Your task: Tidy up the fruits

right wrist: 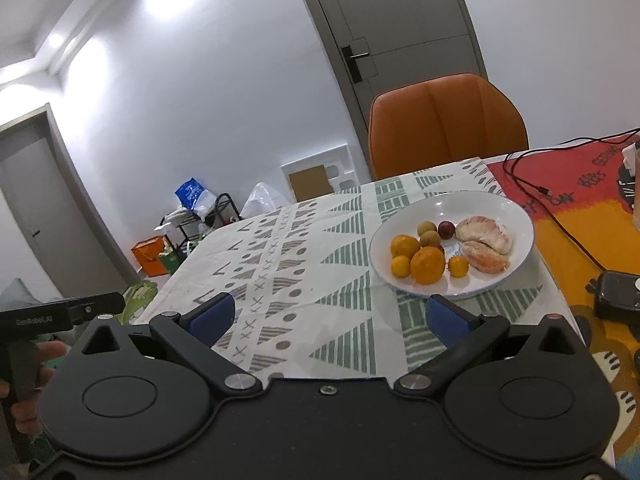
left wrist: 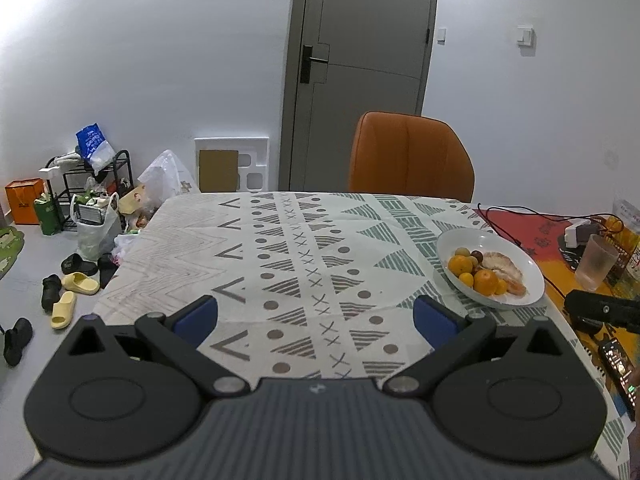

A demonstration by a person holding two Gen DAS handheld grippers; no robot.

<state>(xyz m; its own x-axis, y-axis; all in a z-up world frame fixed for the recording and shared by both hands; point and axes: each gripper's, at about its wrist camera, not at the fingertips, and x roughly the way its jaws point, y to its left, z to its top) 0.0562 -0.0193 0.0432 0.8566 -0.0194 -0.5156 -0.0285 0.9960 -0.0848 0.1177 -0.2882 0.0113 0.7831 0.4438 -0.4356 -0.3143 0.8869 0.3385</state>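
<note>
Fruits (left wrist: 486, 276) are being held in a white bowl (left wrist: 452, 240), which in the left wrist view is lying at about three o'clock on the patterned tablecloth (left wrist: 304, 248). Several oranges (left wrist: 460, 265) are being shown at the bowl's near left, with peeled pomelo segments (left wrist: 505, 267) beside them and a few small round fruits behind. The left gripper (left wrist: 316, 314) is being held above the cloth with its blue-padded fingers (left wrist: 197, 316) spread wide apart and nothing between them. An orange chair (left wrist: 410, 156) is being seen at twelve o'clock behind the table, with a grey door (left wrist: 360, 72) beyond it. A frosted cup (left wrist: 596, 262) is standing at three o'clock past the bowl, and slippers (left wrist: 74, 292) are lying on the floor at nine o'clock.

In the right wrist view the bowl (right wrist: 504, 208) is being shown at about one o'clock, just beyond the right gripper (right wrist: 330, 316). Its fingers (right wrist: 448, 320) are likewise being kept wide apart and empty over the cloth. The oranges (right wrist: 428, 266) are being seen at the bowl's near side, the pomelo segments (right wrist: 486, 246) to their right, and a dark red fruit (right wrist: 446, 230) behind. A black cable (right wrist: 560, 216) is trailing over the red and yellow mat (right wrist: 568, 184) at two o'clock. At nine o'clock, a hand (right wrist: 44, 356) is being seen gripping the other device's handle.
</note>
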